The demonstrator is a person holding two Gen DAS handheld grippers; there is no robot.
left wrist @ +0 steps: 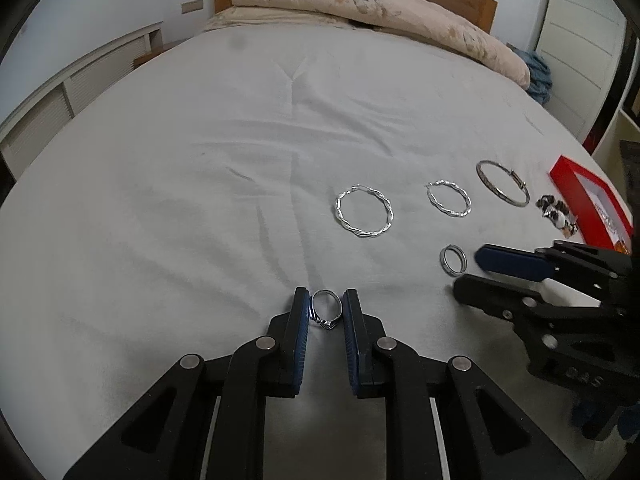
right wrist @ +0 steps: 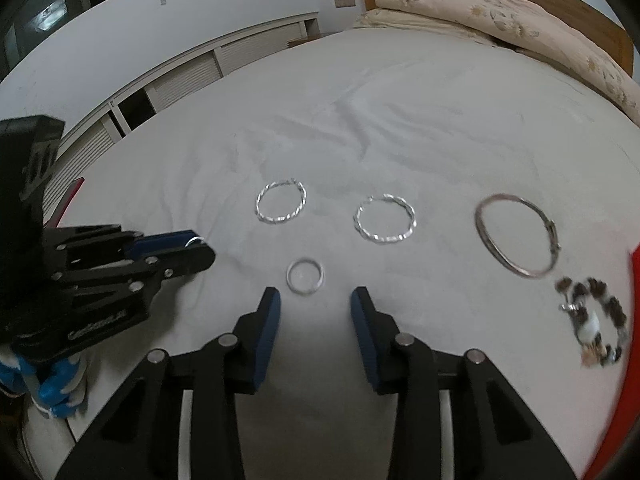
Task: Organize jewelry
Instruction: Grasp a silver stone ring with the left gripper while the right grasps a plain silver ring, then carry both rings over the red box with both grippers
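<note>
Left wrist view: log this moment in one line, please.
left gripper: jaws around stone ring on bed sheet | right gripper: open, short of plain ring | red box: untouched

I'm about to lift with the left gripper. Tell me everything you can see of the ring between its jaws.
The ring is a thin, shiny, silver-looking band with a small dark setting on its near side. It lies on the white bedsheet, between the blue pads of the left gripper. The left pad touches it; whether the right one does is unclear. Nothing else touches it.
</note>
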